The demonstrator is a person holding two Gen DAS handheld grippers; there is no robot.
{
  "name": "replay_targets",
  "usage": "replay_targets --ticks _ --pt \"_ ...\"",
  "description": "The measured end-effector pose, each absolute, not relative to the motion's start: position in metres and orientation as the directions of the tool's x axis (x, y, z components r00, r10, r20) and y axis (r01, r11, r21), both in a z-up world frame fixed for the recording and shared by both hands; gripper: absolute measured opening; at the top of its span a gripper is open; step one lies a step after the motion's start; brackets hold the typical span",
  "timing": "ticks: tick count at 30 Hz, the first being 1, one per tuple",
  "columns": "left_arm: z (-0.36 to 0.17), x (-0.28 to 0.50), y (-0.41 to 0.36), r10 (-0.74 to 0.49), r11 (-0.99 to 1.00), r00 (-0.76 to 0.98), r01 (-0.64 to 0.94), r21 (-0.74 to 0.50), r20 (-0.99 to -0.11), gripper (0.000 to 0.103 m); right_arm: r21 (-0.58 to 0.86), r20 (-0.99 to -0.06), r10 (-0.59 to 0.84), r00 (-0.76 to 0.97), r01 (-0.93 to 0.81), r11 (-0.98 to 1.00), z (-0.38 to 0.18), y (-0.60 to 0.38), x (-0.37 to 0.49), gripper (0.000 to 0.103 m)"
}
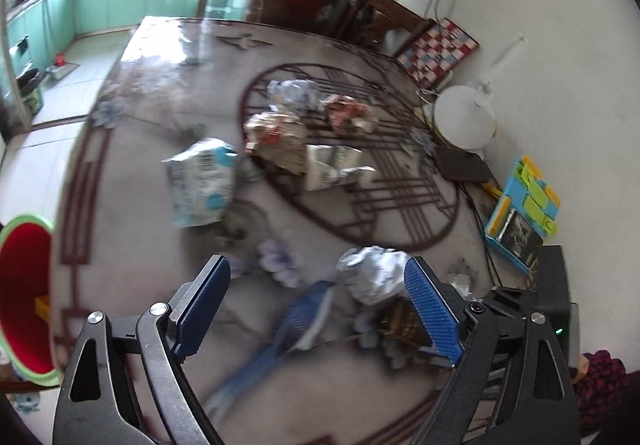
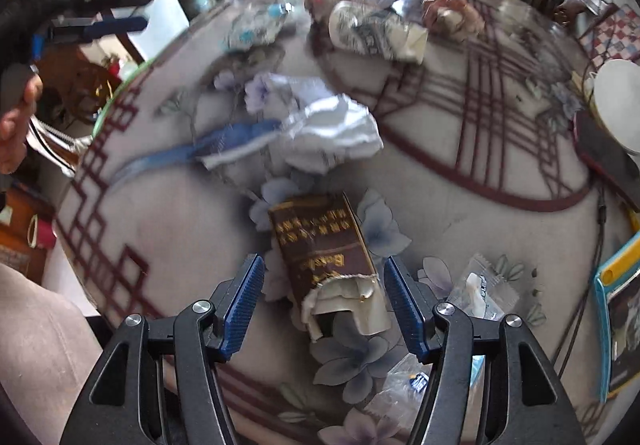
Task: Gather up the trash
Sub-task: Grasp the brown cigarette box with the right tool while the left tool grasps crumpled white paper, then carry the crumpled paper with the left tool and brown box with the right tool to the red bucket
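Note:
Trash lies on a patterned round table [image 1: 132, 149]. My left gripper [image 1: 318, 303] is open above a blue wrapper [image 1: 308, 319], with crumpled white paper [image 1: 374, 273] by its right finger. A white-blue bag [image 1: 202, 181] and several wrappers [image 1: 288, 137] lie farther back. My right gripper [image 2: 324, 305] is open, its fingers on either side of a torn brown box [image 2: 320, 245]. The crumpled white paper [image 2: 332, 133] and the blue wrapper [image 2: 224, 143] lie beyond it. A clear plastic wrapper [image 2: 480, 291] lies by its right finger.
A red bin with a green rim [image 1: 24, 297] stands off the table's left edge. A white lamp [image 1: 464, 117], a black device [image 1: 462, 165] with cables and a blue-yellow box [image 1: 524, 205] sit at the right edge near the wall. A cushioned chair [image 1: 436, 45] stands behind.

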State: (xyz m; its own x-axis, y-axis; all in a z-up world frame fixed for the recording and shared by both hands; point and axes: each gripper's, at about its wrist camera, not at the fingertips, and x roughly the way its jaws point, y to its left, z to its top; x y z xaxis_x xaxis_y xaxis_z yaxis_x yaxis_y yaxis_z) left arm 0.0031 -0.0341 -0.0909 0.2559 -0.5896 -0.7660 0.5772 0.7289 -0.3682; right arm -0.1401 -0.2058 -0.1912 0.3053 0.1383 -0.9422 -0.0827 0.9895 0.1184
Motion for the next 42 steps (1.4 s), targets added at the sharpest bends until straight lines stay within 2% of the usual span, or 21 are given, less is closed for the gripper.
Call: replay_targets --ticks 3,4,6,11,18,24,26,27,30,42 --pt "-0.097 -0.005 -0.060 -0.585 0.719 0.219 0.585 -0.375 -0.781 0.089 0.128 -0.941 0.145 0.307 -0.075 0.989 -0.198 -0.210 -0.140 0.061" --pt "-0.099 -0.008 -0.068 -0.584 0.715 0.208 0.589 -0.376 -0.785 0.089 0.146 -0.936 0.156 0.316 -0.057 0.988 -0.199 -0.214 -0.141 0.058" --pt "-0.100 -0.012 -0.080 -0.577 0.714 0.204 0.596 -0.367 -0.791 0.089 0.191 -0.923 0.186 0.336 -0.021 0.981 -0.197 -0.222 -0.141 0.041" --pt "-0.105 -0.014 -0.100 -0.564 0.718 0.197 0.597 -0.358 -0.802 0.089 0.267 -0.880 0.215 0.423 0.067 0.961 -0.173 -0.257 -0.156 0.038" --pt "-0.127 -0.012 -0.122 -0.535 0.728 0.134 0.574 -0.374 -0.834 0.089 0.279 -0.840 0.092 0.535 0.280 0.918 -0.143 -0.319 -0.164 0.038" --pt "-0.158 -0.007 -0.145 -0.469 0.745 0.079 0.570 -0.346 -0.880 0.089 0.317 -0.818 0.087 0.568 0.319 0.893 -0.136 -0.334 -0.153 0.038" --pt "-0.165 -0.007 -0.147 -0.459 0.745 0.072 0.574 -0.339 -0.886 0.081 0.324 -0.815 0.098 0.572 0.309 0.894 -0.135 -0.330 -0.148 0.038" --pt "-0.166 -0.007 -0.146 -0.460 0.744 0.069 0.574 -0.342 -0.885 0.065 0.328 -0.812 0.105 0.574 0.300 0.896 -0.134 -0.327 -0.144 0.038" --pt "-0.166 -0.006 -0.141 -0.474 0.742 0.072 0.569 -0.354 -0.878 0.056 0.334 -0.805 0.117 0.581 0.281 0.900 -0.133 -0.319 -0.142 0.038" --pt "-0.112 0.001 -0.089 -0.482 0.775 0.265 0.574 -0.266 -0.835 0.055 0.336 -0.799 0.139 0.585 0.241 0.911 -0.128 -0.298 -0.124 0.038"
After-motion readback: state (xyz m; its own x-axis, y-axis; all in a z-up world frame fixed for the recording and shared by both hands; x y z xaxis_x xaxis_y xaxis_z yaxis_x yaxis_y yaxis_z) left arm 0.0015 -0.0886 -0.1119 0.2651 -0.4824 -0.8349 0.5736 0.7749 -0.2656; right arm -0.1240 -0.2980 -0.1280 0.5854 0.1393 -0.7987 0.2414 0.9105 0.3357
